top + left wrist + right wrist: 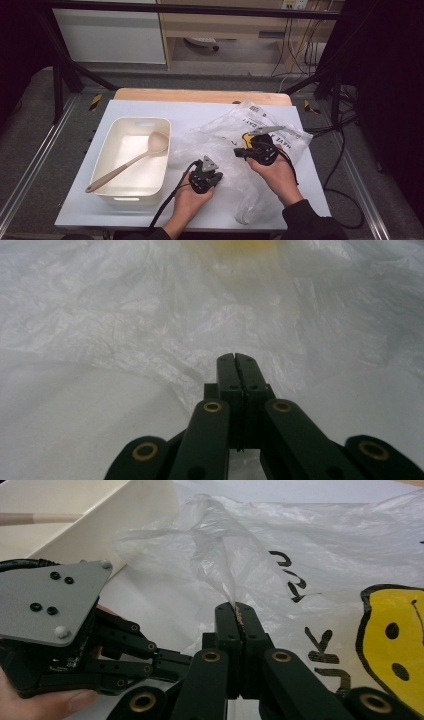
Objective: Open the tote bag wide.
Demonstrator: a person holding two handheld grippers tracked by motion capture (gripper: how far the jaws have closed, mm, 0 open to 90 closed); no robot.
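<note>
Where grey floor (30,150) surrounds it, a white table (310,185) carries crumpled plastic bag (225,135).

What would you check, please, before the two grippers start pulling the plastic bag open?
1. Right gripper has a hold on the plastic bag: ok, a fold of film sits pinched between its shut jaws.
2. Left gripper has a hold on the bag: cannot tell, the jaws are shut over the film but no pinched fold shows.
3. Grippers apart from each other: ok, close but not touching.
4. White bin stands beside the bag: ok.
5. Ladle is inside the bin: ok, its handle leans on the near rim.
6. Bag contents: cannot tell.
</note>
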